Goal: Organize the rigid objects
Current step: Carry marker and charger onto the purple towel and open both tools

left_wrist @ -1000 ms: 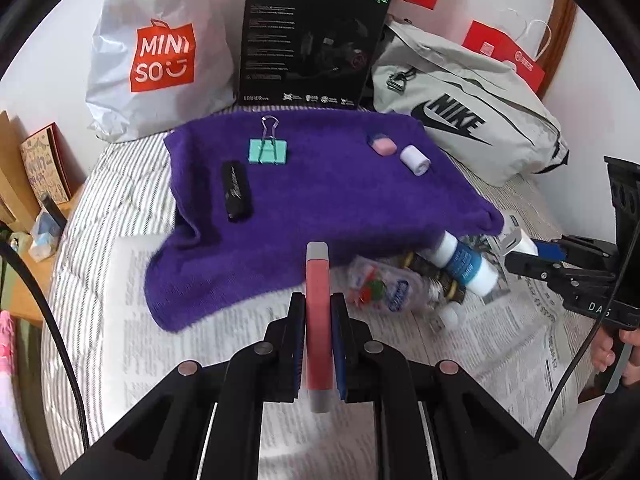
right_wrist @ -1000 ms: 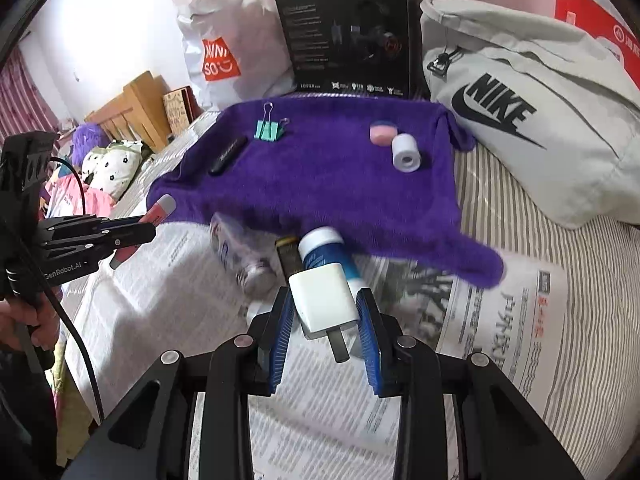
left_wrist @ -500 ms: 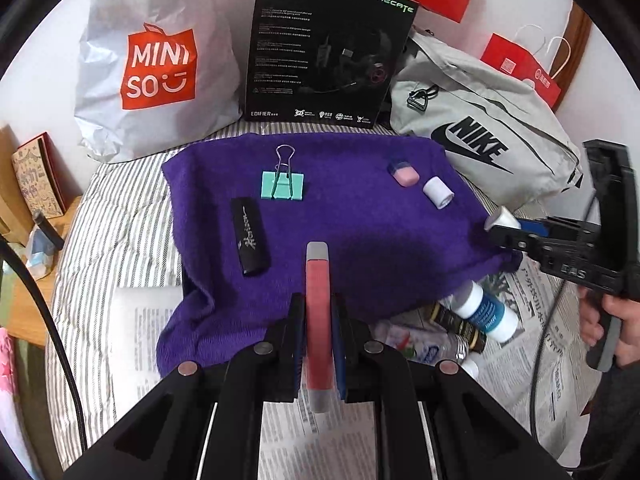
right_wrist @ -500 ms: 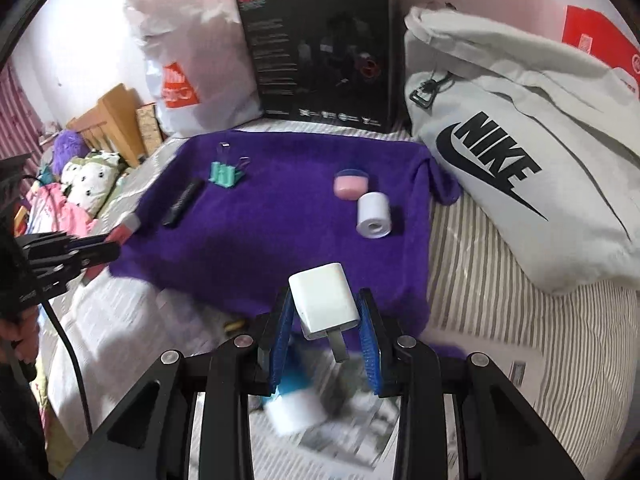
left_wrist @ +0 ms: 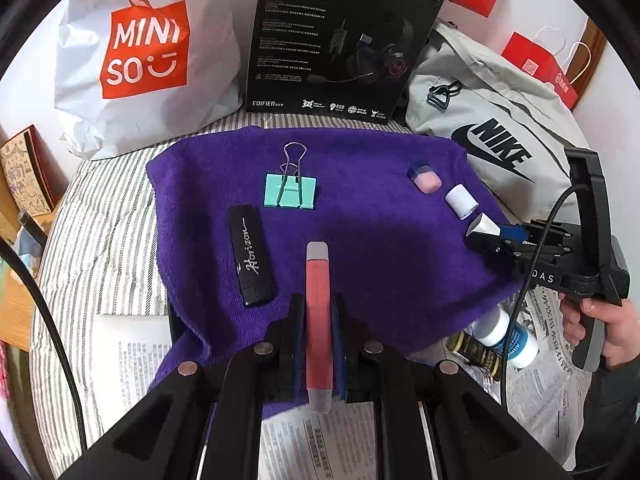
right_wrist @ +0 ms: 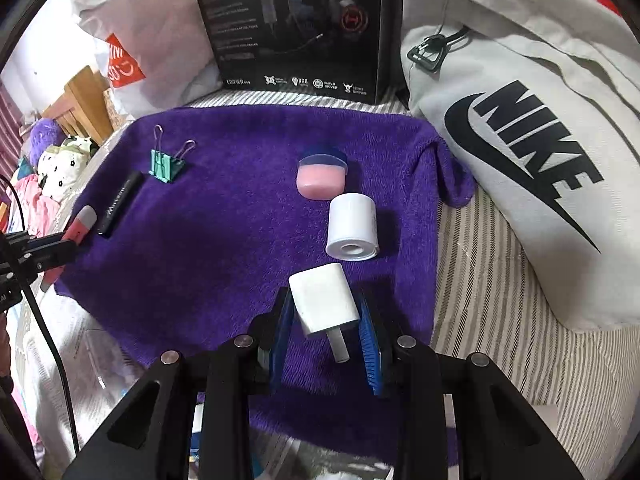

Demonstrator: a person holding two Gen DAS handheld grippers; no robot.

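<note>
My left gripper (left_wrist: pixel 318 312) is shut on a flat red-pink bar with grey ends (left_wrist: pixel 318 320), held over the near edge of the purple towel (left_wrist: pixel 380 248). My right gripper (right_wrist: pixel 324 316) is shut on a white charger plug (right_wrist: pixel 322 302), held over the towel's near right part; it also shows in the left wrist view (left_wrist: pixel 486 226). On the towel lie a teal binder clip (left_wrist: pixel 290 192), a black stick (left_wrist: pixel 252 254), a pink jar (right_wrist: pixel 322 176) and a white roll (right_wrist: pixel 352 226).
A Miniso bag (left_wrist: pixel 140 56), a black headset box (left_wrist: pixel 340 36) and a grey Nike bag (right_wrist: pixel 532 140) stand behind the towel. Newspaper (left_wrist: pixel 540 344) in front carries a white-capped bottle (left_wrist: pixel 504 336) and a dark tube (left_wrist: pixel 476 350). Striped bedding lies around.
Both grippers have moved forward from over the newspaper to over the purple towel, each still holding its object. The right one now sits close behind the white roll.
</note>
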